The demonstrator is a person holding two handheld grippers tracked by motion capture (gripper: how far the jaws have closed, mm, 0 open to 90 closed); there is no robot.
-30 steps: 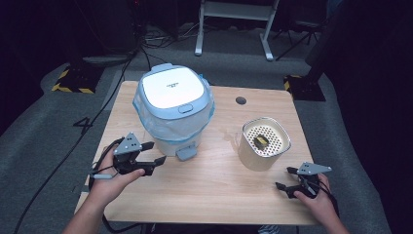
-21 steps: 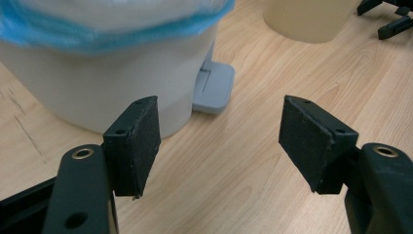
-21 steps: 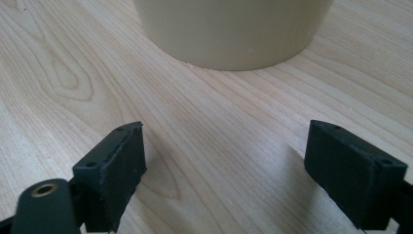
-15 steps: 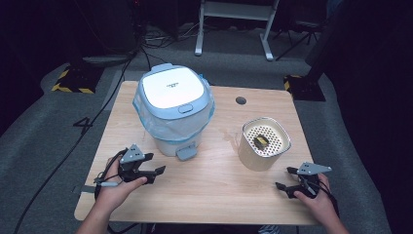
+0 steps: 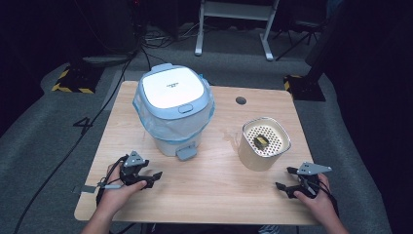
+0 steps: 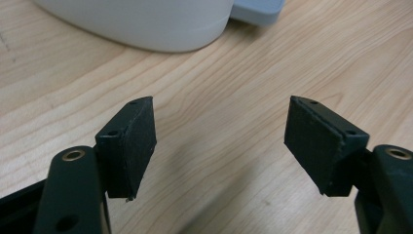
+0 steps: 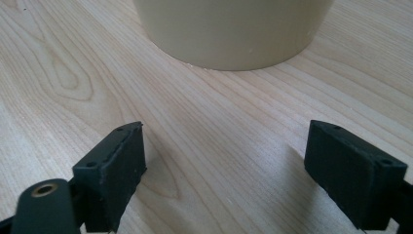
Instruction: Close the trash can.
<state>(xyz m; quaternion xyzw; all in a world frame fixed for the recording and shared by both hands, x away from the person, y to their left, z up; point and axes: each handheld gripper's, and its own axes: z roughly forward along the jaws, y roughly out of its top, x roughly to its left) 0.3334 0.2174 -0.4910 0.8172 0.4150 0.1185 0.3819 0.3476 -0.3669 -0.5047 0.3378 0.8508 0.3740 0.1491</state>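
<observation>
Two things stand on the wooden table (image 5: 209, 195) ahead of the grippers: a white pedal bin (image 5: 174, 113) and a beige container (image 5: 263, 143). The pedal bin sits on the left half of the table, its pale blue lid shut, a bluish bin liner folded out over its rim, and its blue foot pedal (image 5: 186, 153) pointing toward the person. The left gripper (image 5: 152, 178) rests low at the near left of the table, just in front of the bin and a little to its left, apart from it. Its jaws have just been opening and stand wide apart with only bare wood between them; in the left gripper view the bin's white base (image 6: 146, 24) and the pedal (image 6: 258, 9) lie beyond the fingertips.

The beige container stands on the right half of the table, well apart from the bin. Its top is a perforated insert, and a small dark yellowish object (image 5: 261, 141) lies on it near the middle. The right gripper (image 5: 286, 180) sits at the near right corner, near the container and clear of it, jaws spread with nothing held; in the right gripper view the container's rounded wall (image 7: 234, 34) rises ahead of them.

A small dark round hole (image 5: 240, 100) marks the table's far side, between the two things.
</observation>
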